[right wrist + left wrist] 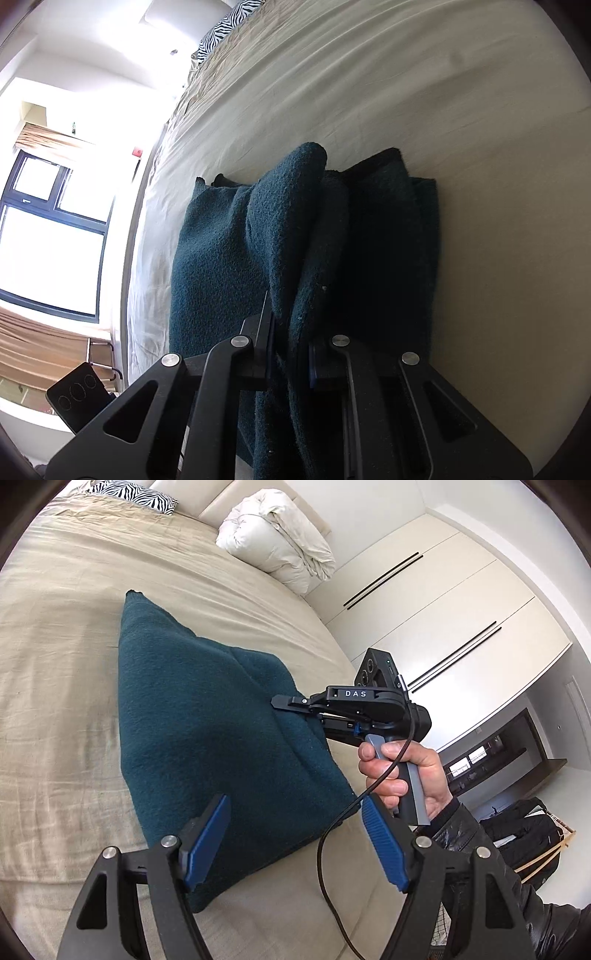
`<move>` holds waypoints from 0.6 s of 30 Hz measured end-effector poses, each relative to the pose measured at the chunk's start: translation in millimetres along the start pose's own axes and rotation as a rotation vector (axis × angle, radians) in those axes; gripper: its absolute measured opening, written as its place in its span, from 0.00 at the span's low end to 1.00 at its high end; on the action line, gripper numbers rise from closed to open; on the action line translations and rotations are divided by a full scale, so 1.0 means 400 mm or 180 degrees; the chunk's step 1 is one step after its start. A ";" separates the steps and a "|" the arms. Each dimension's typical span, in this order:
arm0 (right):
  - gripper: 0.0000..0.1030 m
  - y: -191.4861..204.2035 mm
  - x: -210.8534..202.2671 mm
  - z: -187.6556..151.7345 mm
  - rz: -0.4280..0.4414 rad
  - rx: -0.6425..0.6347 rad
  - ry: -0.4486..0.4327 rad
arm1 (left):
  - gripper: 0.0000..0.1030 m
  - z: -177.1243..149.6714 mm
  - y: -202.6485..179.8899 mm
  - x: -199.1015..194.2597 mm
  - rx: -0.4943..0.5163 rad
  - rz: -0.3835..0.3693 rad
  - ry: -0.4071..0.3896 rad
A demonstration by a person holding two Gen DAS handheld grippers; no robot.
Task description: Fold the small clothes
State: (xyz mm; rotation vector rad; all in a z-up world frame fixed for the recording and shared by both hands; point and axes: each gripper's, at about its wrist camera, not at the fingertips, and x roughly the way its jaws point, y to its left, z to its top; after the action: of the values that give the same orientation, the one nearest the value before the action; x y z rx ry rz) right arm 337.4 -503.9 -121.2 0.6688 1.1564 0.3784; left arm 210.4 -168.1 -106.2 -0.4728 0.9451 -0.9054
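Blue-padded, the left gripper (295, 843) hangs spread and empty over the bed (74, 664) while the right gripper (291, 705) pinches the teal garment's (195, 716) edge, seemingly lifting it to fold over.

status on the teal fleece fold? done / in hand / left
Done: teal fleece already lies doubled in layers on the bed. In hand: right gripper is shut on a raised fold at its edge; left gripper is open, holding nothing. Left: lay that fold down and flatten it.

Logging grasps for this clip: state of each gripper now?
Left gripper: open, holding nothing.
Right gripper: shut on the teal cloth.
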 end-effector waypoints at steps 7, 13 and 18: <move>0.11 -0.131 0.002 0.012 0.0296 0.0406 -0.0049 | 0.73 -0.012 0.002 0.014 -0.0004 0.0050 0.0087; 0.17 -0.120 -0.050 -0.010 0.0301 0.0472 -0.0127 | 0.73 0.013 0.009 0.010 -0.0006 0.0094 0.0056; 0.27 -0.062 -0.051 -0.084 0.0245 0.0269 0.0097 | 0.75 0.010 0.012 0.018 0.0045 0.0202 0.0075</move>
State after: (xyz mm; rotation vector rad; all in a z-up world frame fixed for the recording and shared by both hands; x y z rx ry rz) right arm 297.1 -525.0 -131.2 0.7854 1.1830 0.4076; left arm 218.0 -171.5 -110.9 -0.4188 0.9696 -0.8614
